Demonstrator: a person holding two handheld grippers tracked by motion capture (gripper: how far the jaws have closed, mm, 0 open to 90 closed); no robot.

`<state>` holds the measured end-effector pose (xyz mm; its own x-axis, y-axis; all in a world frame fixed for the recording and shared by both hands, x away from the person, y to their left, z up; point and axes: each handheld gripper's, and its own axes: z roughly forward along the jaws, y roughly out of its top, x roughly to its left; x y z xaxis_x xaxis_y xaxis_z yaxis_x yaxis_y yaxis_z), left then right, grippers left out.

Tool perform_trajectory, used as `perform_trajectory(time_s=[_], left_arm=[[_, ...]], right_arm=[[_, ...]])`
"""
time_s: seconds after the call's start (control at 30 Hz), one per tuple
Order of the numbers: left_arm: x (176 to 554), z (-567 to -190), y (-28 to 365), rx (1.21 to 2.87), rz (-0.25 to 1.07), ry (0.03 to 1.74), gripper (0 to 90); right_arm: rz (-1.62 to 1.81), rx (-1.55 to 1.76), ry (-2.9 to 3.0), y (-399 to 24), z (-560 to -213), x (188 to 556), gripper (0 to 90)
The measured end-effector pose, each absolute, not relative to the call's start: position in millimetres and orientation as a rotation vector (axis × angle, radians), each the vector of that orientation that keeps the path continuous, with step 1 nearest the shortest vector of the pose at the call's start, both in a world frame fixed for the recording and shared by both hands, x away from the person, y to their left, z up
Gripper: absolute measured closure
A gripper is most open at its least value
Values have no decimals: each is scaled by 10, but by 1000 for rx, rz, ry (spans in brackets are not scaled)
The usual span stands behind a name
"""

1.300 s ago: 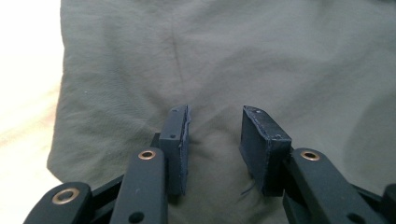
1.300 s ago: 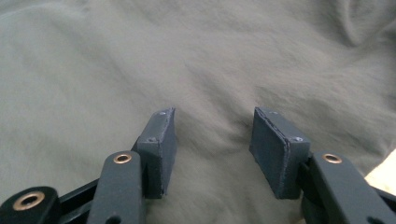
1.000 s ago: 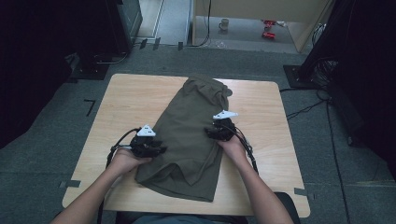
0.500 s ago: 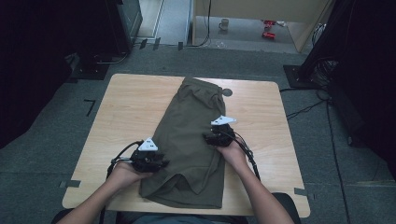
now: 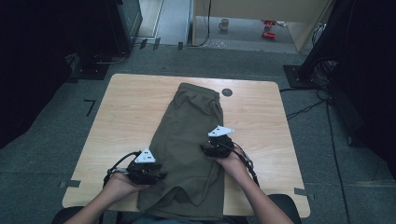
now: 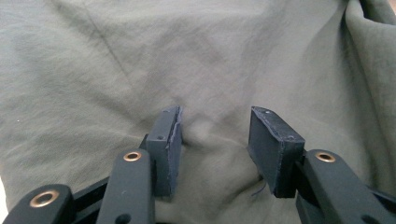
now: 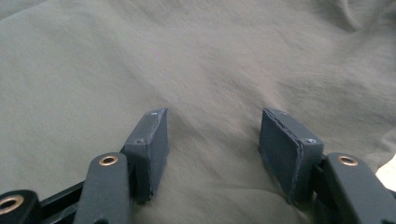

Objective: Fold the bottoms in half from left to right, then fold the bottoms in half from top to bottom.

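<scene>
Compared with the view one second earlier, both grippers are now sitting nearer the person's edge of the light wooden table [image 5: 126, 112], and the olive-green folded cloth garment [image 5: 189, 140] is lying longer and flatter, its near hem now reaching over the table's near edge. The left gripper [image 5: 156, 176] has shifted from the garment's left edge at mid-length down toward its near left corner. Its jaws have just been opening; in the left gripper view [image 6: 215, 135] they are standing moderately apart, with a small raised pucker of fabric between the pads but not pinched. The right gripper [image 5: 206, 148] is resting on the garment's right side at mid-length; in the right gripper view [image 7: 212, 135] its jaws are standing moderately apart over smooth fabric, gripping nothing.

A small dark round mark [image 5: 227, 92] is sitting on the table just beyond the garment's far right corner. The garment's near hem is being cut off by the frame's lower edge, and the forearms are hiding part of it.
</scene>
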<state>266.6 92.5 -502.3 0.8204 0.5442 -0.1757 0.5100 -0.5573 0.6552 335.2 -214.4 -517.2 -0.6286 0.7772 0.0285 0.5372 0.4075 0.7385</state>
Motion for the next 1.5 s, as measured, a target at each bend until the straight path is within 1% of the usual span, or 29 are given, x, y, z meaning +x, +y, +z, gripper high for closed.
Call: perform_trajectory(time_s=[0.1,0.27,0.37,0.53,0.73,0.9,1.1,1.23,1.5], left_arm=[[2695,-4998,940,2268,62,756,535],[2830,-4919,997,2221,112,765,533],[2974,-4882,1019,2217,157,770,526],[3141,-4837,1016,2195,185,776,509],[3289,-4815,1040,2186,197,786,497],[3515,-4785,1024,2165,203,799,481],[3705,-4782,975,2170,204,795,477],[3904,-4767,931,2173,218,796,477],[4226,-4742,890,2131,197,829,459]], right_arm=[[1052,1138,2353,-2143,-5166,3359,424],[1077,1177,2336,-2148,-5100,3426,432],[1110,1197,2304,-2172,-5036,3487,439],[1128,1239,2287,-2226,-4981,3562,434],[1148,1272,2265,-2277,-4940,3622,422],[1131,1289,2265,-2314,-4925,3700,400],[1140,1295,2238,-2360,-4917,3758,403],[1130,1337,2220,-2439,-4890,3863,388],[1141,1380,2170,-2537,-4873,4038,380]])
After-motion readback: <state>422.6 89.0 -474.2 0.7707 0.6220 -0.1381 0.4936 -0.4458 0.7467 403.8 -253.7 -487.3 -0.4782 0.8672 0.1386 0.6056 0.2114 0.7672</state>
